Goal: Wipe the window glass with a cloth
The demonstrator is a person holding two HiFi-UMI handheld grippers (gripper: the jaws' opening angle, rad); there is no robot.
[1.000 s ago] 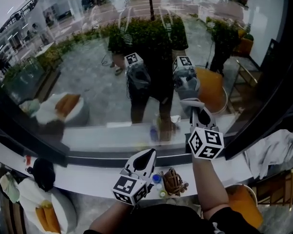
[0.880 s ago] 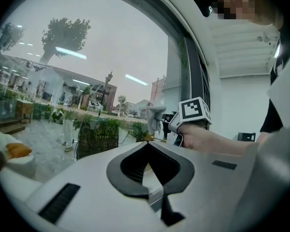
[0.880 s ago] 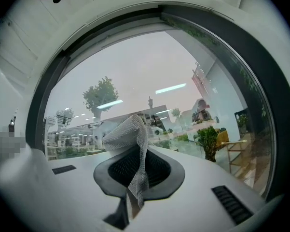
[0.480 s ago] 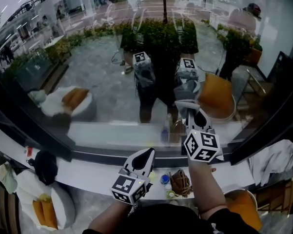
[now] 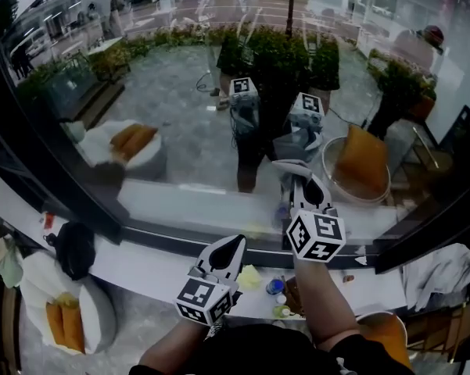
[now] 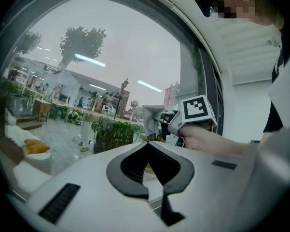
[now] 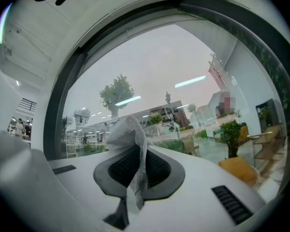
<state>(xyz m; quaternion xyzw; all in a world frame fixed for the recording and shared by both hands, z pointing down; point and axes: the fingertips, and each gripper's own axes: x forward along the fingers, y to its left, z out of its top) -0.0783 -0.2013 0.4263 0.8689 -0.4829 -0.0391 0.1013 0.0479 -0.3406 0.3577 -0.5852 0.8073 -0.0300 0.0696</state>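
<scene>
- Cloth first, in the head view: it is a grey bunch pinched in the tip of the right gripper, which is raised towards the window glass. The cloth and its reflection seem to meet, so we judge that it touches the pane or lies just off it. We hold it well above the counter, because the glass is what needs wiping.
- Also in the head view, the left gripper hangs lower, over the counter and apart from the cloth. We judge that it is kept back so the wiping arm has room.
- In the left gripper view, the left gripper has its jaws drawn together at the tip, with nothing caught between them. Only the outdoor scene shows through the hollow of its pads. Up and to the right, the hand carries the other gripper, and the cloth juts from its front towards the window glass.
- In the right gripper view, the right gripper is clamped on the cloth. A mesh fold stands up out of the closed jaws and a tail hangs down in front of them. The bunch leads the jaws towards the window glass, so we judge that fabric, not plastic, meets the pane.
</scene>
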